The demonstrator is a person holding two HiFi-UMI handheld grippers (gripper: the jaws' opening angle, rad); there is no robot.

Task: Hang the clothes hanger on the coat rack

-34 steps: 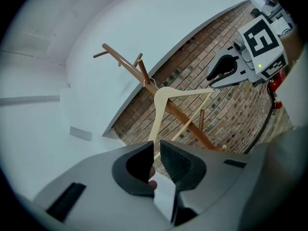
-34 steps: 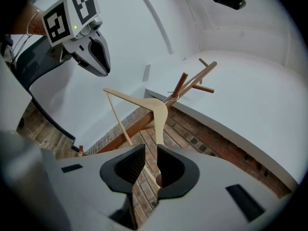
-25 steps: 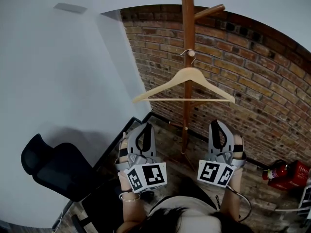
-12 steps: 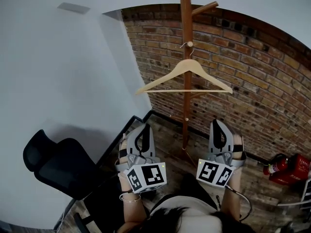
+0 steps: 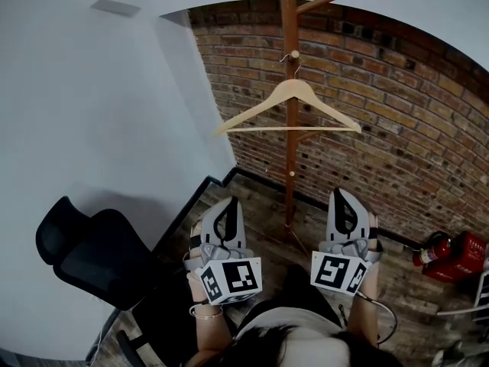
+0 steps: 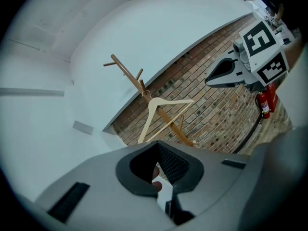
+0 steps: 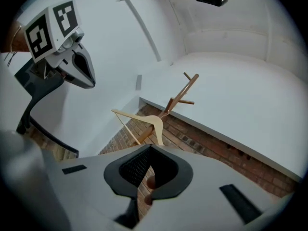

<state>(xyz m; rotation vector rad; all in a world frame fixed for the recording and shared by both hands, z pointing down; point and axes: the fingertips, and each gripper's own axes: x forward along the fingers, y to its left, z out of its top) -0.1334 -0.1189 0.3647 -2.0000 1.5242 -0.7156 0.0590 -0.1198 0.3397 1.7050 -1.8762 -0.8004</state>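
The left gripper (image 5: pixel 228 209) and the right gripper (image 5: pixel 344 201) each have their jaws pressed together on nothing. They are held low, side by side, pointing toward the coat rack (image 5: pixel 290 159). Well apart from them, the wooden clothes hanger (image 5: pixel 289 94) hangs by its hook from a small peg on the rack's pole — roughly level, in front of the brick wall (image 5: pixel 397 128).

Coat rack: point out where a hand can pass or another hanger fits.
Free: the upper peg, bare above the hanger; the pole below the hanger's bar, down to the low knob. Crowded: the hook's peg.
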